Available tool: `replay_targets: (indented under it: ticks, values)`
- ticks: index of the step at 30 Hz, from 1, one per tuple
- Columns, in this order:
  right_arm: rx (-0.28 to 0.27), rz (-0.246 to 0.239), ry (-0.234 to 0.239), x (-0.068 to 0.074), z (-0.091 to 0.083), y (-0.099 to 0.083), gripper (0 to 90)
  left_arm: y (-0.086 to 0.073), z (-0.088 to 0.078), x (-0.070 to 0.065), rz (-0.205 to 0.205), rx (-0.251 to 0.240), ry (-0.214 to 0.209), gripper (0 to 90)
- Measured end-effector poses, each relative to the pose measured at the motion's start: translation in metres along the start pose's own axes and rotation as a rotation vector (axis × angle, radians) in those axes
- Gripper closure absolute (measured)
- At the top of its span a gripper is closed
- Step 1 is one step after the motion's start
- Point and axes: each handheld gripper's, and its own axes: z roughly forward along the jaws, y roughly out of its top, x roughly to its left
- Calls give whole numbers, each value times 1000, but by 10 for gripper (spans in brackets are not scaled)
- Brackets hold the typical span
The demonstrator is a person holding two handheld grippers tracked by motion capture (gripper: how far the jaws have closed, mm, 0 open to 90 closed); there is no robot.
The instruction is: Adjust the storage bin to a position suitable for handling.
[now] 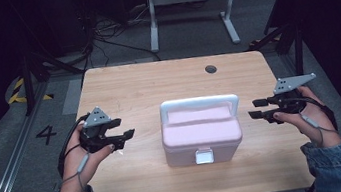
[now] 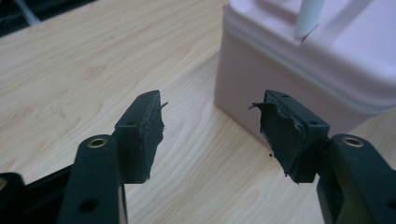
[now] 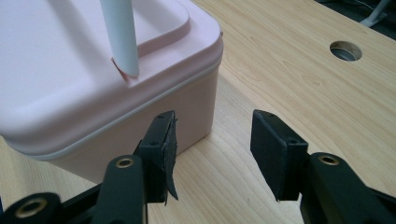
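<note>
A pale pink lidded box (image 1: 201,134) with a white carry handle (image 1: 199,103) and a white front latch (image 1: 204,157) sits in the middle of the wooden table (image 1: 132,88), lid down. My left gripper (image 1: 127,134) hovers to the left of the box, jaws apart and empty, pointing at the box's side wall (image 2: 280,60). My right gripper (image 1: 255,108) is held to the right of the box, jaws wide and empty. In the right gripper view the box corner (image 3: 140,93) lies just beyond the left jaw, and the gripper (image 3: 212,135) touches nothing.
A round cable hole (image 1: 210,69) lies in the table's far right part. White stand legs (image 1: 190,7) and cables lie on the floor behind the table. Bare wood lies on both sides of the box.
</note>
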Motion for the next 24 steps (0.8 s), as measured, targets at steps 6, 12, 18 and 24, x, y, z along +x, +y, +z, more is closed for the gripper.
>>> replay_targets:
  ticks: [6, 12, 18, 24]
  values:
    - [-1, 8, -10, 1, -4, -3, 514, 12, 5, -10, -11, -68, -39, 420]
    - [-2, 13, -20, 2, -6, -6, 513, 24, 15, -18, -5, -97, -65, 420]
    - [-6, 26, -32, 3, -10, -11, 513, 36, 28, -29, -39, -110, -108, 441]
    - [-3, 40, -39, 4, -13, -16, 512, 43, 40, -36, -32, -152, -119, 422]
